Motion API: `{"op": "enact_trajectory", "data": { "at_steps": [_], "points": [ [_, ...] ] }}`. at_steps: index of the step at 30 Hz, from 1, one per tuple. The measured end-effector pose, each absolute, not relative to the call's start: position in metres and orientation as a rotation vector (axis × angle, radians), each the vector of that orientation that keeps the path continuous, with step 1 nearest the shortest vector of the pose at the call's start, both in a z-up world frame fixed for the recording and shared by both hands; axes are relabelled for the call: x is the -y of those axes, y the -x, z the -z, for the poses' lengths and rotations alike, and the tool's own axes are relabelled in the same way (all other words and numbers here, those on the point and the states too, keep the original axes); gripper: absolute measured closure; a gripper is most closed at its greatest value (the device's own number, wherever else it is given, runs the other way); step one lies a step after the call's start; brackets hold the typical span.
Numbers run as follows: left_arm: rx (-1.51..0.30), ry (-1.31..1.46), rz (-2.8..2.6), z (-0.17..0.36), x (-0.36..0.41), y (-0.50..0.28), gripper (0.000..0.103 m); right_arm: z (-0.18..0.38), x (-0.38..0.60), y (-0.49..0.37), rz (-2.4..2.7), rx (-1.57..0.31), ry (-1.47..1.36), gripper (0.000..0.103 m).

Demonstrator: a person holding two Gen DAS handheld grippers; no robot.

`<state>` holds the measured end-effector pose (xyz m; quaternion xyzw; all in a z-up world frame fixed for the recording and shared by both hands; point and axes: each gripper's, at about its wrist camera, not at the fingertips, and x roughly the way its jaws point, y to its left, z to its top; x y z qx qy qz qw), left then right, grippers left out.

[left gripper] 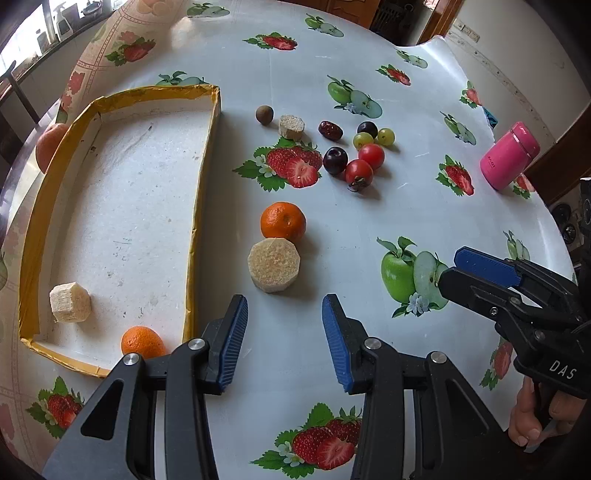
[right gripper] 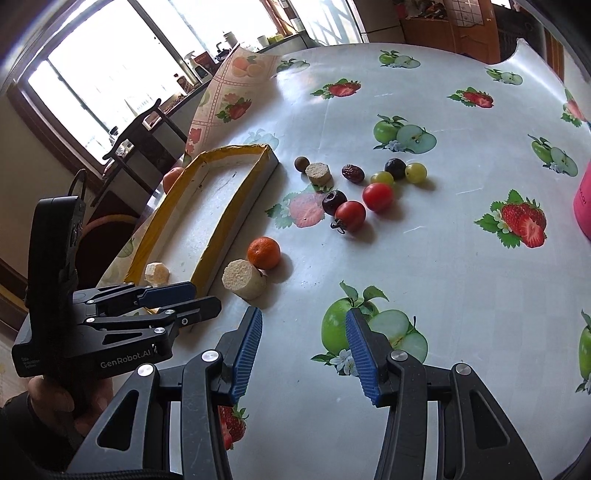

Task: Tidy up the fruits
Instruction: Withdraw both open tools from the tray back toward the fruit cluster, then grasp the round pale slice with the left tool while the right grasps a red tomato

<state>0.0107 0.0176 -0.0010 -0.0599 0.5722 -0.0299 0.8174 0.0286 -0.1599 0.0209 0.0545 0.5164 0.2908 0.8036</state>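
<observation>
My right gripper [right gripper: 303, 349] hangs empty, jaws apart, over the tablecloth [right gripper: 424, 266]; tangerine [right gripper: 263, 252] touches a pale cut chunk [right gripper: 243, 278] beside the tray [right gripper: 236, 206].

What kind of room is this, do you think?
Probably a home dining room or kitchen: a round table under a fruit-print tablecloth, a window sill lined with kettles and bottles, and a wooden chair beside the table.

A home dining room: fruit-print tablecloth [right gripper: 461, 295], wooden chair [right gripper: 147, 125], windowsill bottles [right gripper: 195, 66], wooden door [right gripper: 476, 33].
</observation>
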Motion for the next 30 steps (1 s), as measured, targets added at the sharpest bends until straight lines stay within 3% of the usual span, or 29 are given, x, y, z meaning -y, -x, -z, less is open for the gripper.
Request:
{"op": "enact_trajectory", "data": {
  "at_steps": [17, 20, 25, 26, 28, 30],
  "points": [
    [-1.297, 0.124, 0.032, 0.046, -0.018, -0.046, 0.063, 0.031, 0.126, -0.114, -0.503, -1.168, -0.104, 0.056],
    [-1.285, 0.128, 0.022, 0.045, -0.021, -0.051, 0.058, 0.037, 0.118, -0.126, -0.496, -1.165, -0.095, 0.056],
    [-1.267, 0.109, 0.03, 0.045, -0.019, -0.057, 0.059, 0.044, 0.109, -0.138, -0.484, -1.159, -0.086, 0.062],
    [-1.265, 0.105, 0.034, 0.045, -0.017, -0.058, 0.059, 0.044, 0.108, -0.139, -0.483, -1.156, -0.089, 0.069],
    [-1.256, 0.092, 0.039, 0.045, -0.014, -0.057, 0.068, 0.045, 0.108, -0.143, -0.486, -1.16, -0.093, 0.073],
    [-1.251, 0.083, 0.04, 0.043, -0.013, -0.055, 0.068, 0.044, 0.11, -0.142, -0.487, -1.155, -0.094, 0.073]
  ]
}}
